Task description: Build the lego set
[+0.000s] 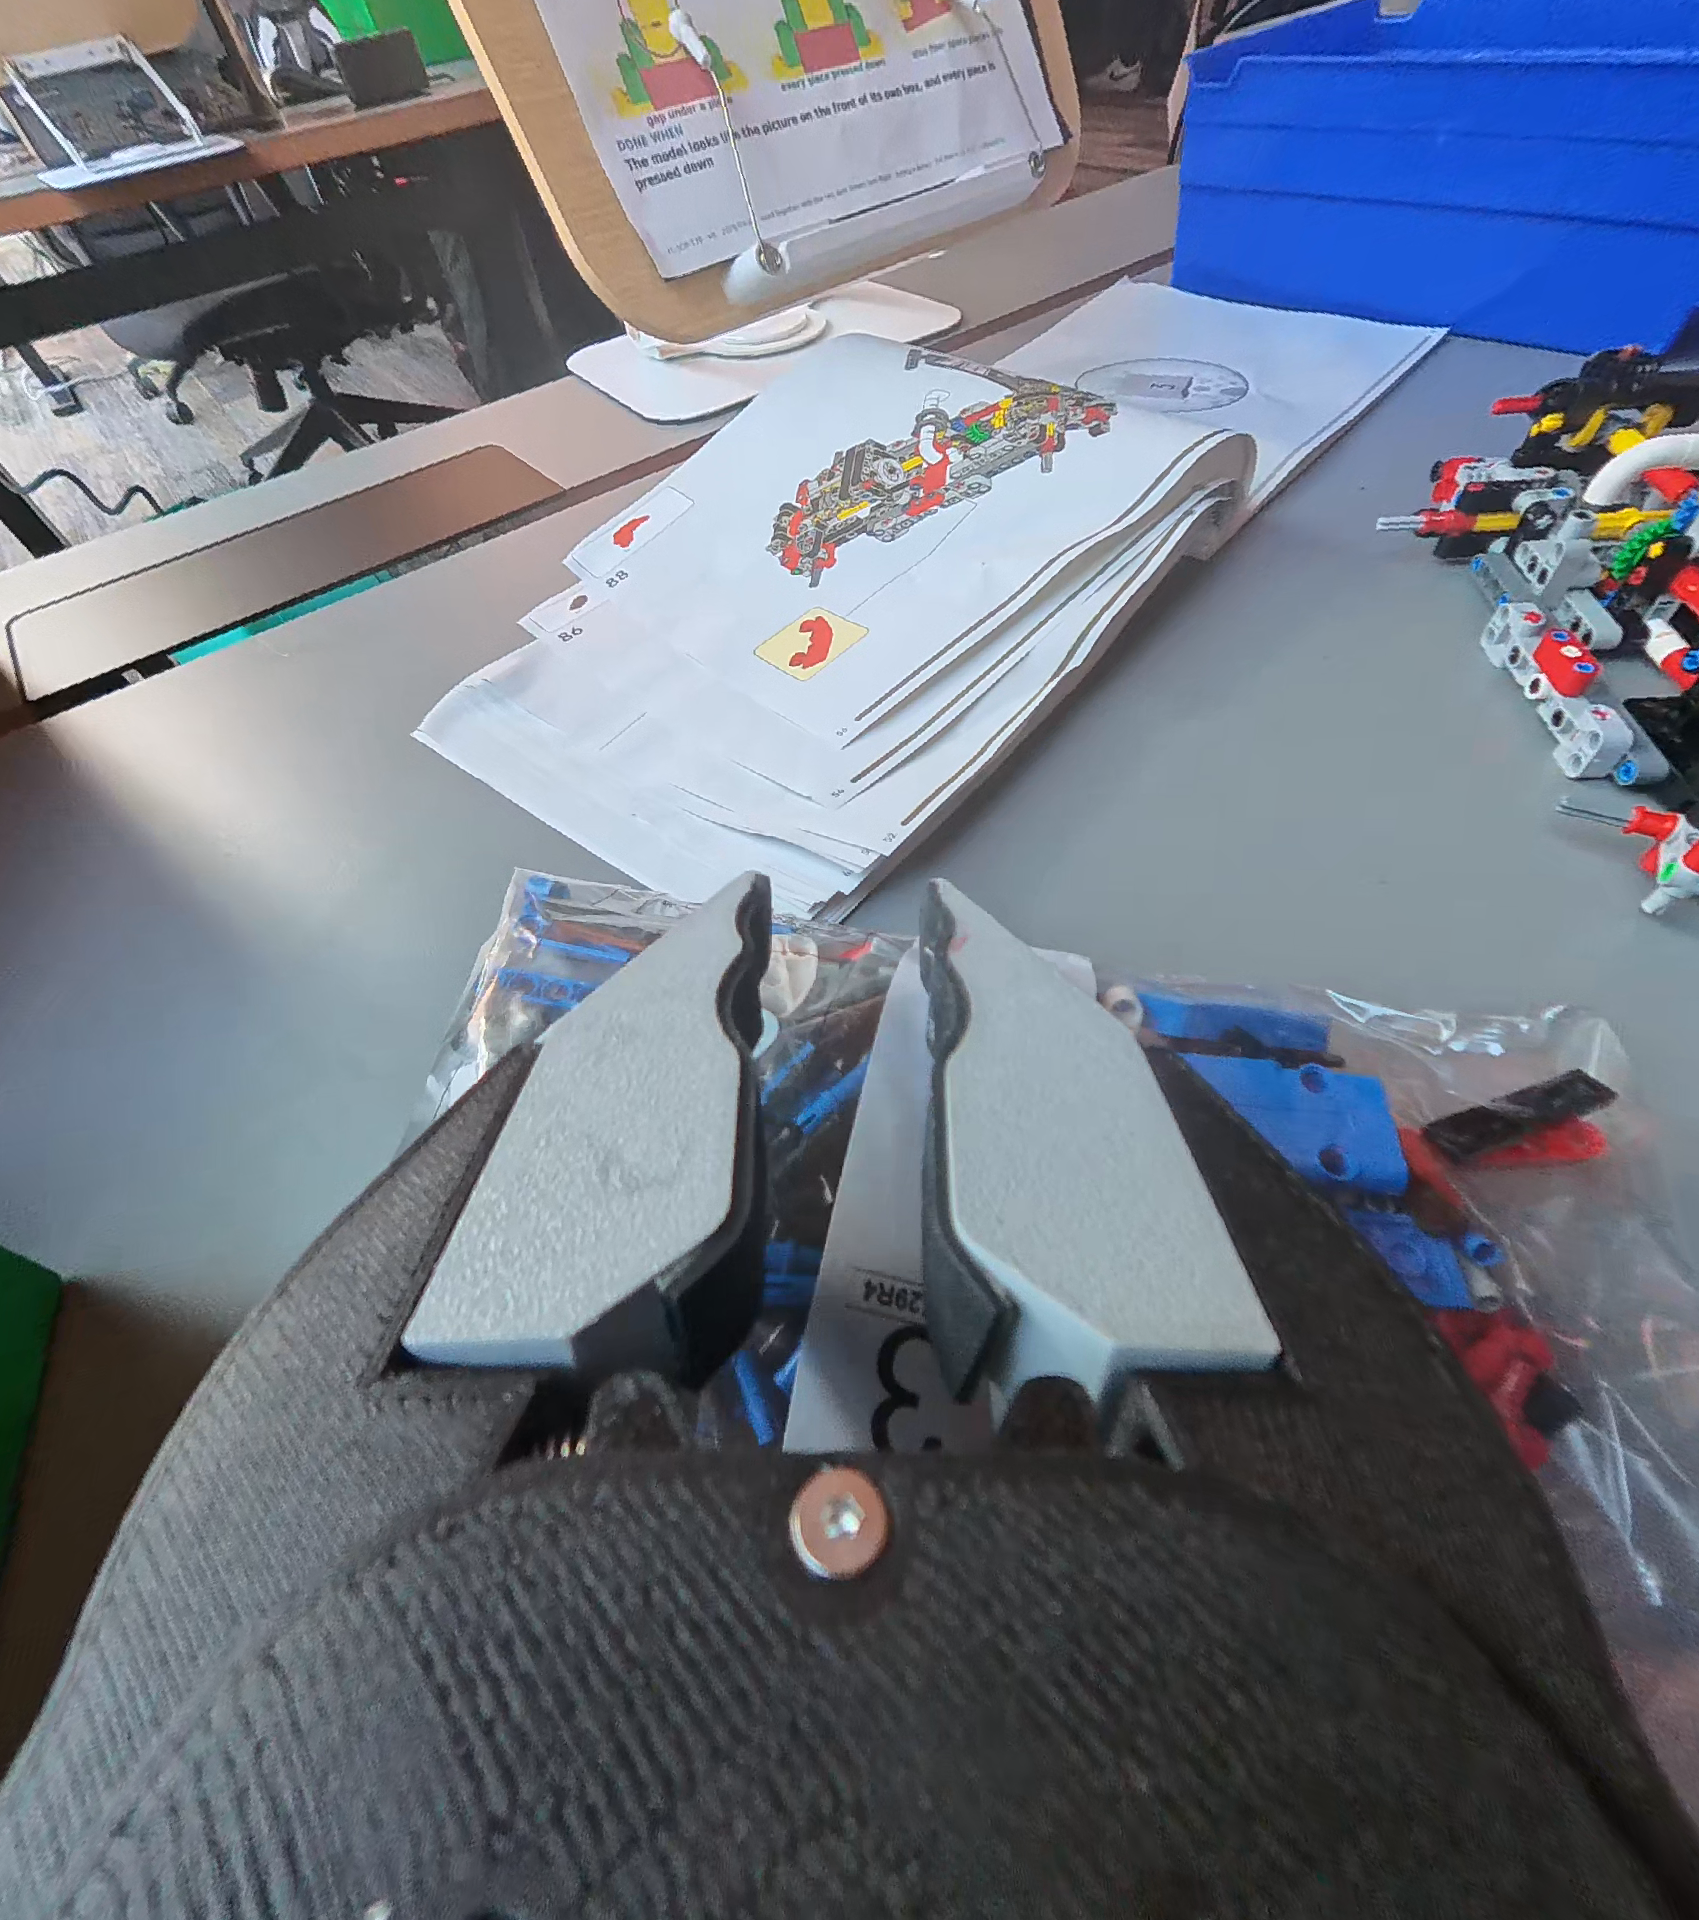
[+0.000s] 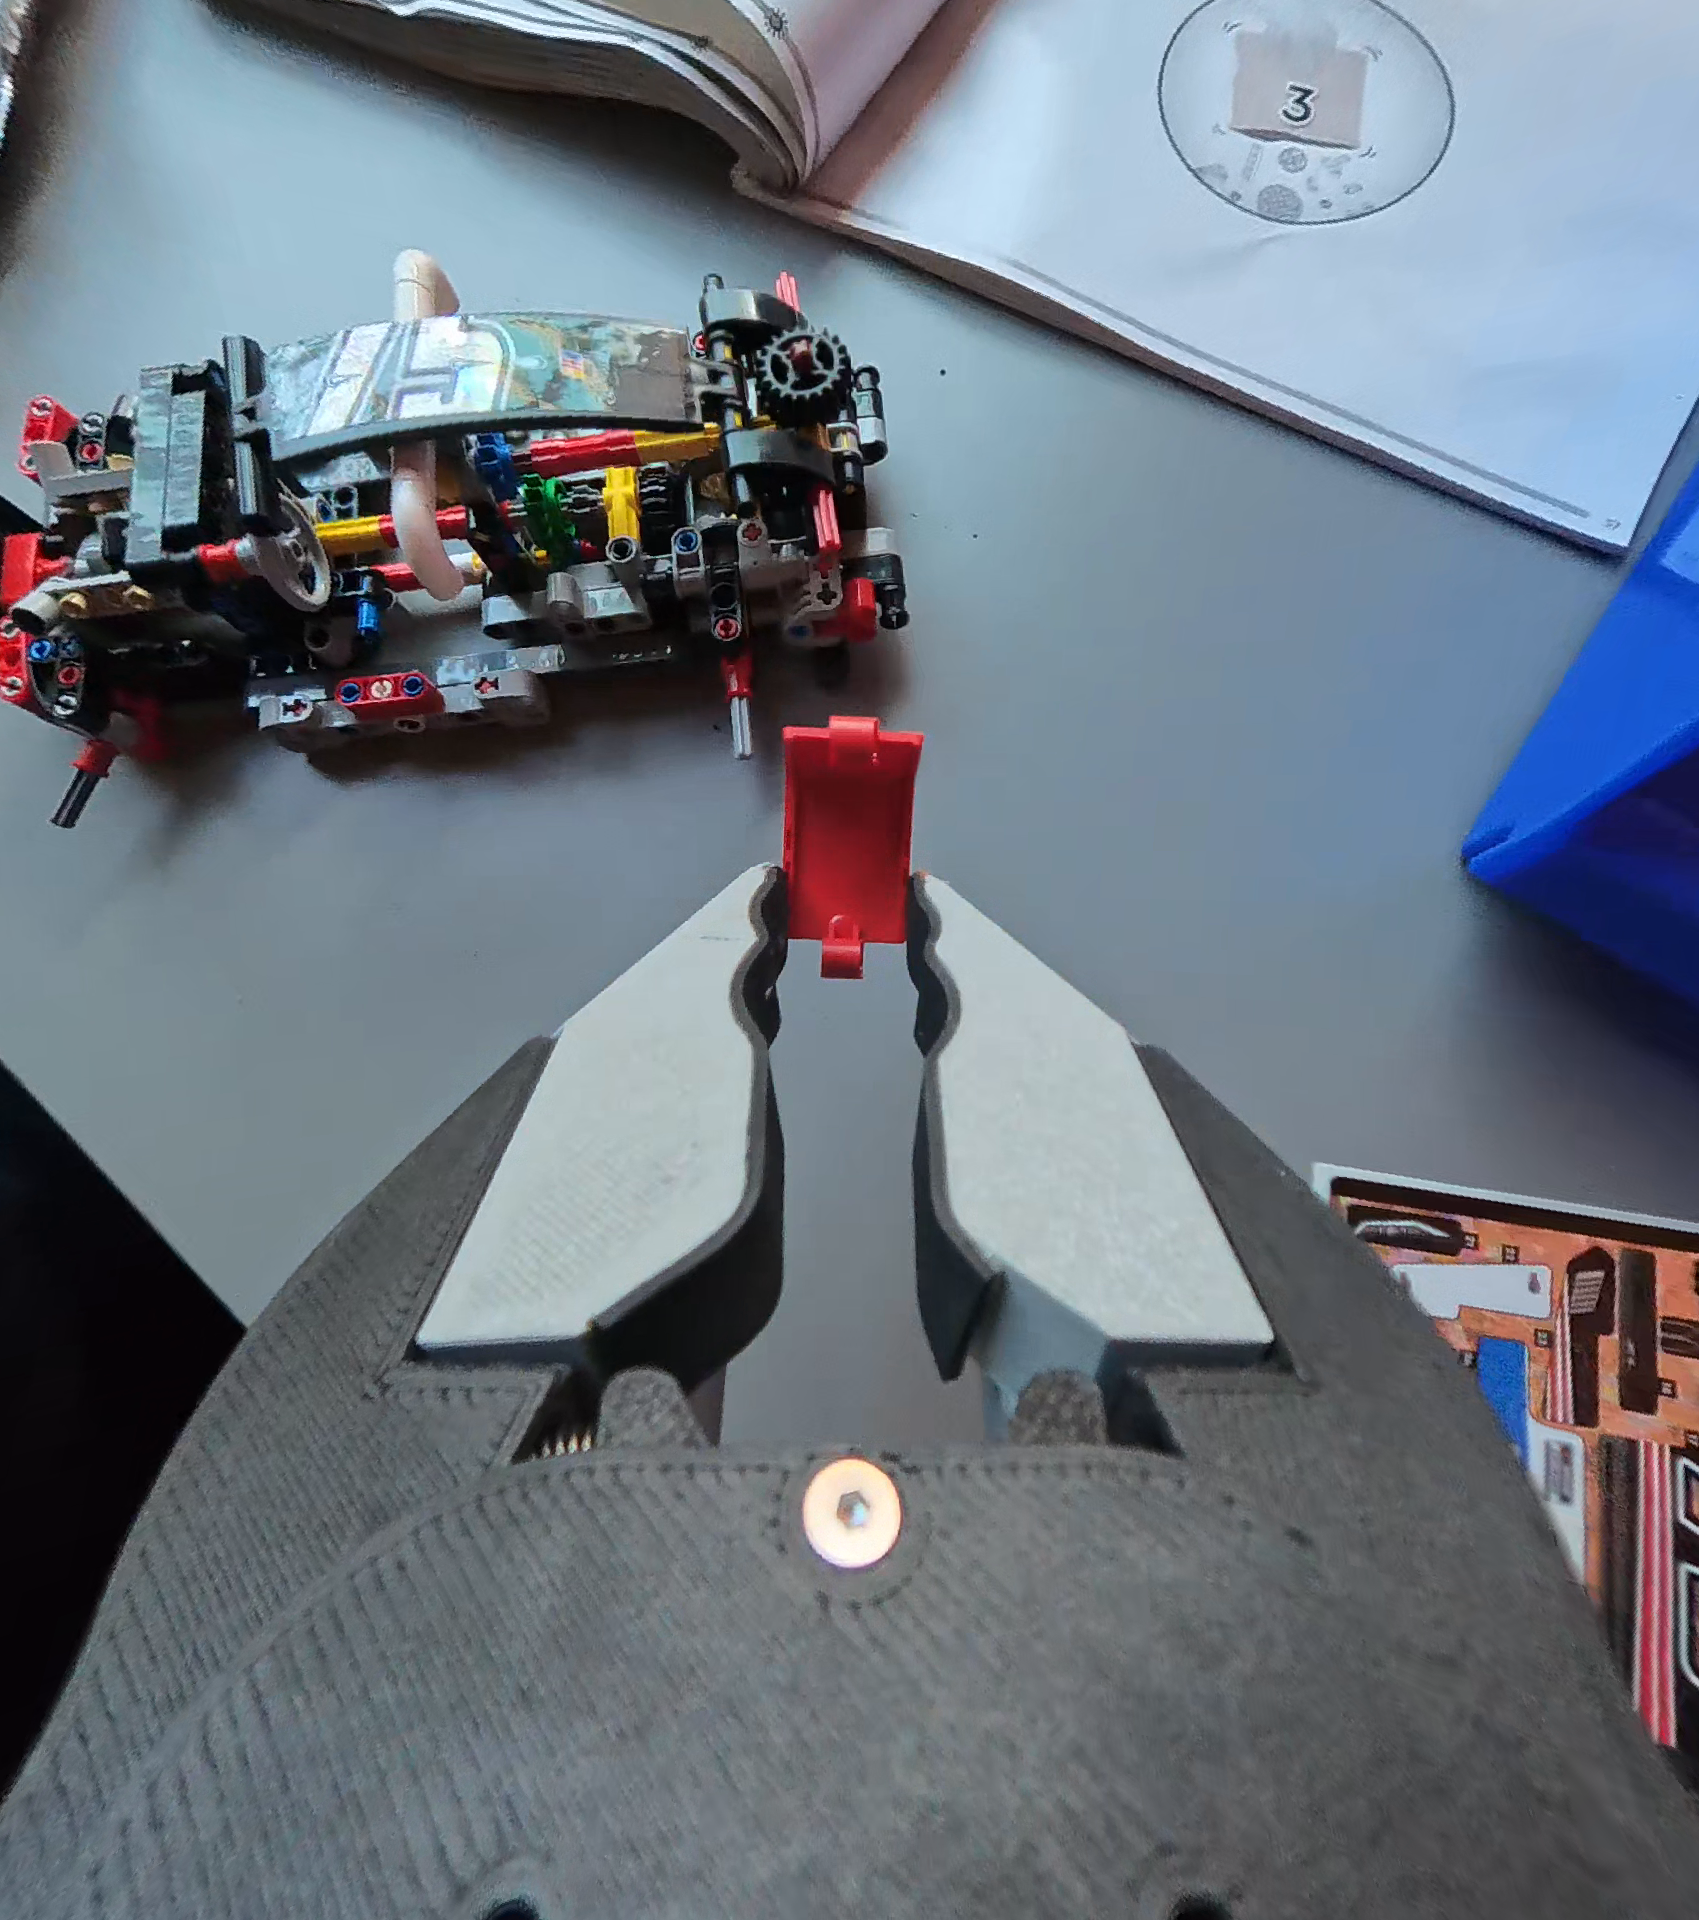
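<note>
My right gripper (image 2: 845, 899) is shut on a red curved panel piece (image 2: 850, 821). Both fingertips press its sides and hold it above the grey table (image 2: 1188, 779), just right of a partly built car model (image 2: 429, 520) of black, red, yellow and grey parts. My left gripper (image 1: 845, 914) is open and hovers over a clear plastic bag (image 1: 1292, 1122) of blue, red and black parts lying on the table. The bag's white label strip (image 1: 866, 1195) shows between the fingers, and the pads do not press on it. The model also shows in the left wrist view (image 1: 1655, 623).
An open instruction booklet (image 1: 824, 582) lies beyond the bag and also shows in the right wrist view (image 2: 1344, 260). A blue bin (image 2: 1676, 779) stands at the right. A sticker sheet (image 2: 1603, 1455) lies near the front right. A stand with a printed sheet (image 1: 772, 135) is at the back. The left gripper's tips are roughly 40 centimeters from the right gripper's.
</note>
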Demonstrator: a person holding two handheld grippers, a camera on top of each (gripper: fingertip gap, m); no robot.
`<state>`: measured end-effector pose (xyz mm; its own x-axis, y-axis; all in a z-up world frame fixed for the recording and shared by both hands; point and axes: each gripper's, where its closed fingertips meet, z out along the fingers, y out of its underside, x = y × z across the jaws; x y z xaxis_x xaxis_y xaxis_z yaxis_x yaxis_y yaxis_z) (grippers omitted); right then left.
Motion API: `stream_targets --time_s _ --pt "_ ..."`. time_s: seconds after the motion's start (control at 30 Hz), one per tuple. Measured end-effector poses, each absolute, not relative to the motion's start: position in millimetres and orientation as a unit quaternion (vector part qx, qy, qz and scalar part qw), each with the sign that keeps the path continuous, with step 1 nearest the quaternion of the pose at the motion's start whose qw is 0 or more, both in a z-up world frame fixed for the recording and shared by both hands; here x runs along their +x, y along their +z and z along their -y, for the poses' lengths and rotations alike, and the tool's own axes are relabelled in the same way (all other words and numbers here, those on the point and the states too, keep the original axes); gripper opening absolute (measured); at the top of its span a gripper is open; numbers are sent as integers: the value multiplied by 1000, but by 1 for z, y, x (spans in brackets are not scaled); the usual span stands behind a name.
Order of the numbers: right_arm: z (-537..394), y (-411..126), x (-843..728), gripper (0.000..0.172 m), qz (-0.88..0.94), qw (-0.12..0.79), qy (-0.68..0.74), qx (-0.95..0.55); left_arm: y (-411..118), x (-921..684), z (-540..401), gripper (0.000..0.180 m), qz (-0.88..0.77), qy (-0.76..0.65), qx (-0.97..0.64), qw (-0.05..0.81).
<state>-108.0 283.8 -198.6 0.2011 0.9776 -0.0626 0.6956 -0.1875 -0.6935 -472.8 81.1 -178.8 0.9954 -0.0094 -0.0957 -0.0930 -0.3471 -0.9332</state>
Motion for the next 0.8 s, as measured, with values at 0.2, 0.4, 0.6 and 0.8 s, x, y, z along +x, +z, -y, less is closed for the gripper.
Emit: stream_targets --time_s 0.2,0.4,0.6,0.8 --pt "-288 -189 -127 20 595 311 295 -680 -178 -473 -81 25 -29 31 -820 571" --pt "-298 -202 -142 20 614 305 287 -669 -181 -469 -81 25 -41 26 -825 564" --pt "-302 -208 -159 20 617 300 312 -658 -183 -465 -81 25 -59 36 -827 558" --pt "-306 -208 -159 19 613 302 318 -657 -182 -466 -79 24 -52 27 -825 562"
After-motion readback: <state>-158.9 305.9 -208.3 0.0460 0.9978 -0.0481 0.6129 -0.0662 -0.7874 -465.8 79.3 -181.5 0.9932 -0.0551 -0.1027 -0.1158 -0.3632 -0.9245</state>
